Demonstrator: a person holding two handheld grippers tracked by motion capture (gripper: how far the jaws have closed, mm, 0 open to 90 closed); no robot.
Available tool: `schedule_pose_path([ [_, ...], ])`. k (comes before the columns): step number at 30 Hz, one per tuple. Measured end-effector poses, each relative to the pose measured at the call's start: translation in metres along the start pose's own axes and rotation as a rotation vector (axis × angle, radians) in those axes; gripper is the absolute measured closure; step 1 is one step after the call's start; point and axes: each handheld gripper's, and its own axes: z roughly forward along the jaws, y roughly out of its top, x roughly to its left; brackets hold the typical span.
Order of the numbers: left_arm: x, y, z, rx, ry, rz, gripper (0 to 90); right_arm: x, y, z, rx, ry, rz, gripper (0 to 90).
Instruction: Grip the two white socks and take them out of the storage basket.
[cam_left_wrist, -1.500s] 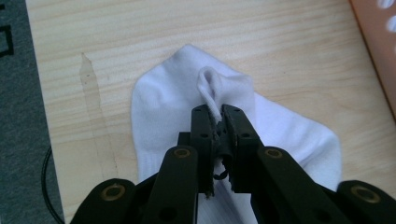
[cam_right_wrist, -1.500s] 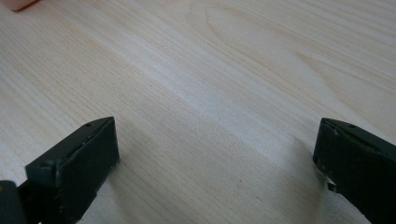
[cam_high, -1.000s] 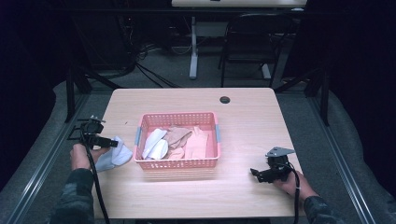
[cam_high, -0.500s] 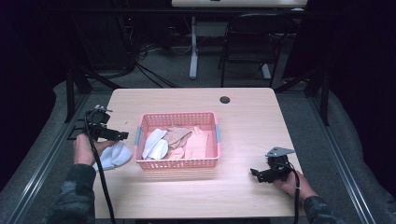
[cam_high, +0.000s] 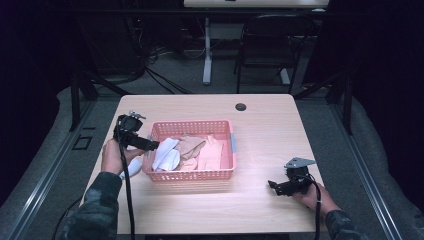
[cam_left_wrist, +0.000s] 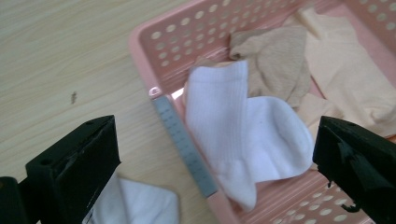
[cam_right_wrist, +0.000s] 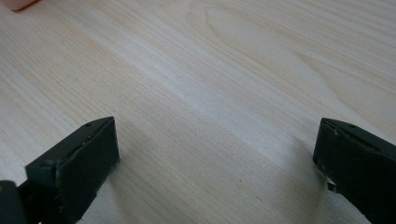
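The left hand-held gripper (cam_left_wrist: 215, 158), whose jaws have just been opening, hangs empty over the basket (cam_left_wrist: 163, 42)'s white sock (cam_left_wrist: 243, 135); another white sock (cam_left_wrist: 140, 205) is half hidden; the right hand-held gripper (cam_right_wrist: 217, 158) gapes above bare worktop (cam_right_wrist: 233, 70)

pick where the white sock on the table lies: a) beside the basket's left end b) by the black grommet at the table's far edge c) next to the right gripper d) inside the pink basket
a: the white sock on the table lies on the wood just outside the left end of the pink basket, under the left gripper, whose jaws stand open.
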Motion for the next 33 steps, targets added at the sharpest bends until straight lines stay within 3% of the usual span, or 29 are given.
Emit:
schedule_pose_path([
  [11,-0.032,0.010,0.035,0.052,-0.072,0.062,5.7,0.000,0.000,0.000,-0.001,0.000,0.001,0.0],
  [20,-0.046,0.011,0.061,0.118,-0.102,0.086,15.1,0.000,0.000,0.000,0.000,0.000,0.001,0.0],
  [28,-0.048,0.010,0.077,0.172,-0.094,0.080,17.3,0.000,0.000,0.000,-0.006,0.001,0.006,0.0],
  [33,-0.048,0.010,0.084,0.209,-0.060,0.081,22.3,0.000,0.000,0.000,0.001,0.000,0.000,0.0],
])
